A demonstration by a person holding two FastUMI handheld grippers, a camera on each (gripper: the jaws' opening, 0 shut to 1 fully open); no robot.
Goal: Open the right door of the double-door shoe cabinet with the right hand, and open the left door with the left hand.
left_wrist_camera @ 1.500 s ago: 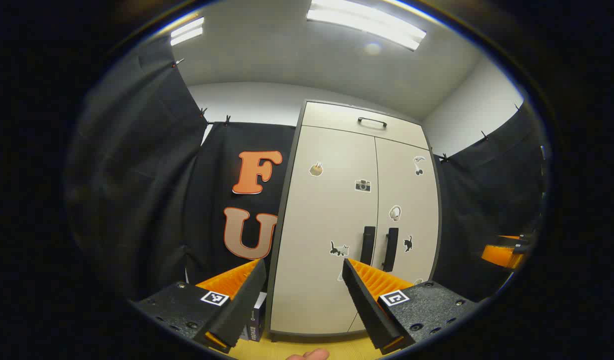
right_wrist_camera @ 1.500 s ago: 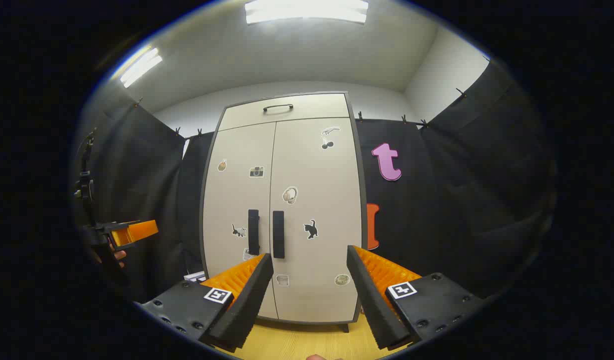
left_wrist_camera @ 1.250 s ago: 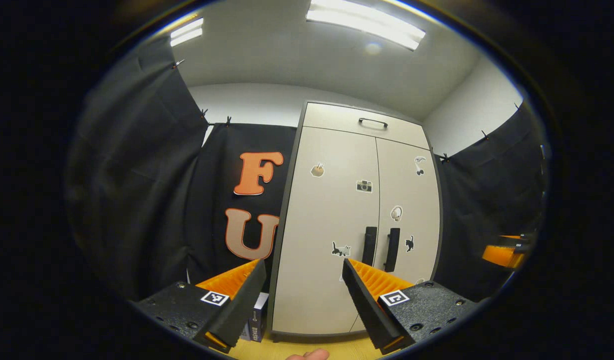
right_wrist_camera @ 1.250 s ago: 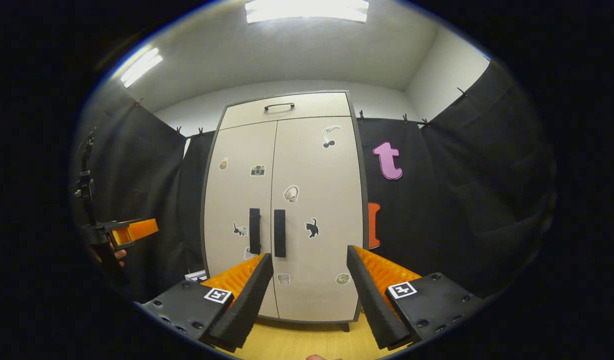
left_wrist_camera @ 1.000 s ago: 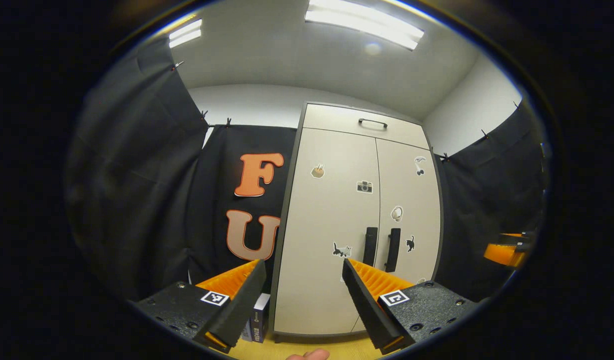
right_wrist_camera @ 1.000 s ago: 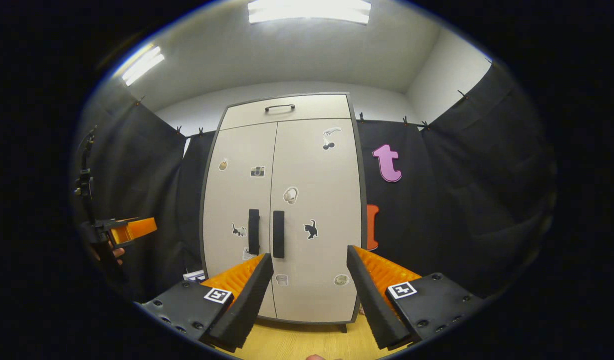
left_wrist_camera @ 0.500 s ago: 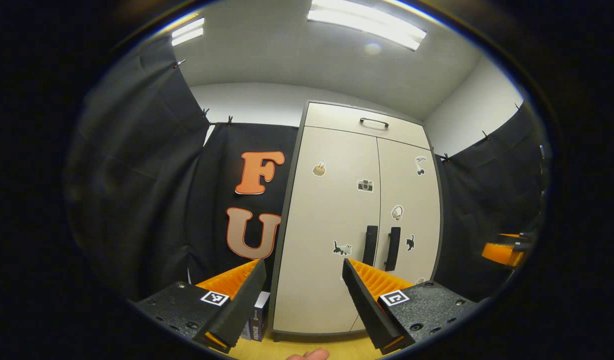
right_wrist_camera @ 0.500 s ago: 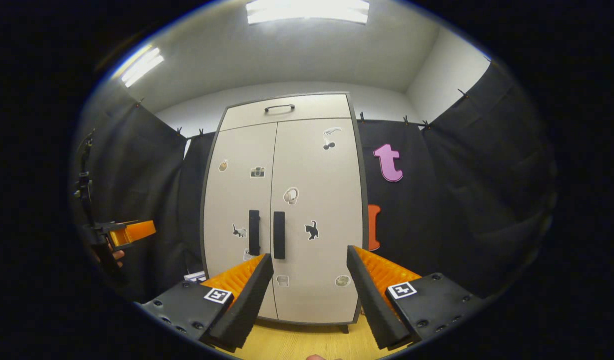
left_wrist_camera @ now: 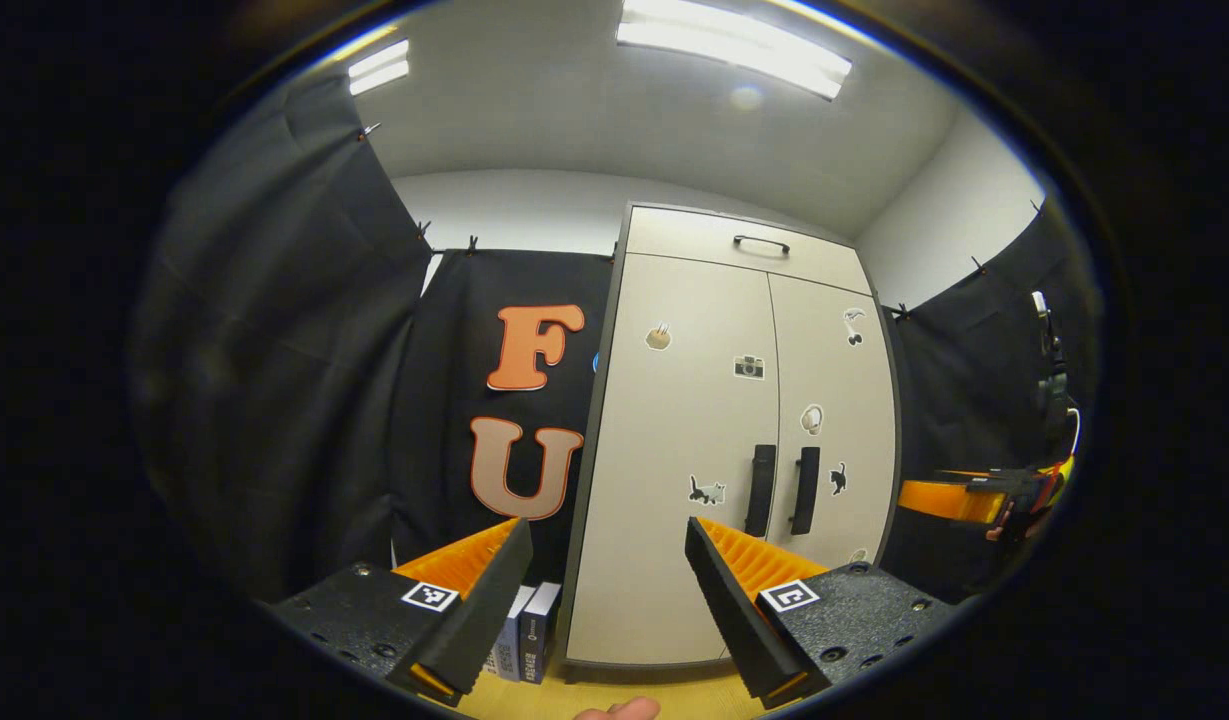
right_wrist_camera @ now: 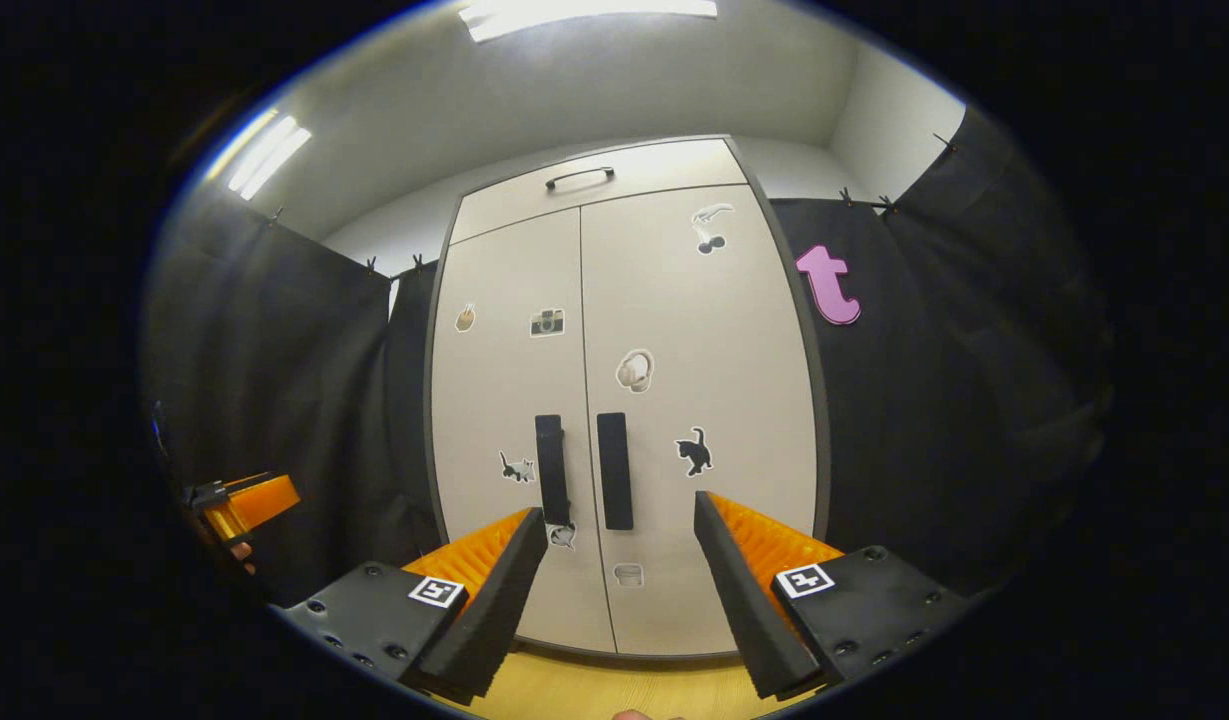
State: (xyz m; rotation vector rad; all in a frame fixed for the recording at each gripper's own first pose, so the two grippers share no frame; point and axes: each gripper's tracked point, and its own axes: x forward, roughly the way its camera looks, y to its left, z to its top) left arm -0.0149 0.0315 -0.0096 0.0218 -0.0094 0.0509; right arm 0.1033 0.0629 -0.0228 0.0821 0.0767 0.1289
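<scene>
A tall beige shoe cabinet [right_wrist_camera: 614, 400] stands ahead with both doors closed and small stickers on them. In the right gripper view, the right door's black handle [right_wrist_camera: 614, 470] and the left door's handle [right_wrist_camera: 548, 468] sit side by side at the middle seam. My right gripper [right_wrist_camera: 619, 585] is open, short of the doors, with the right handle just above its gap. In the left gripper view the cabinet [left_wrist_camera: 674, 450] lies to the right, its handles [left_wrist_camera: 761, 490] right of my open left gripper [left_wrist_camera: 606, 605]. The other gripper [left_wrist_camera: 959, 498] shows at the far right there.
Black cloth walls [right_wrist_camera: 934, 400] flank the cabinet on both sides. A top drawer with a handle [right_wrist_camera: 579, 177] sits above the doors. Several books or boxes [left_wrist_camera: 529, 640] stand on the yellow floor [right_wrist_camera: 614, 685] left of the cabinet. My left gripper [right_wrist_camera: 239, 505] shows at the far left.
My right gripper has moved closer to the cabinet, so the doors and handles look larger. The left gripper's view has shifted a little, with the cabinet now farther right.
</scene>
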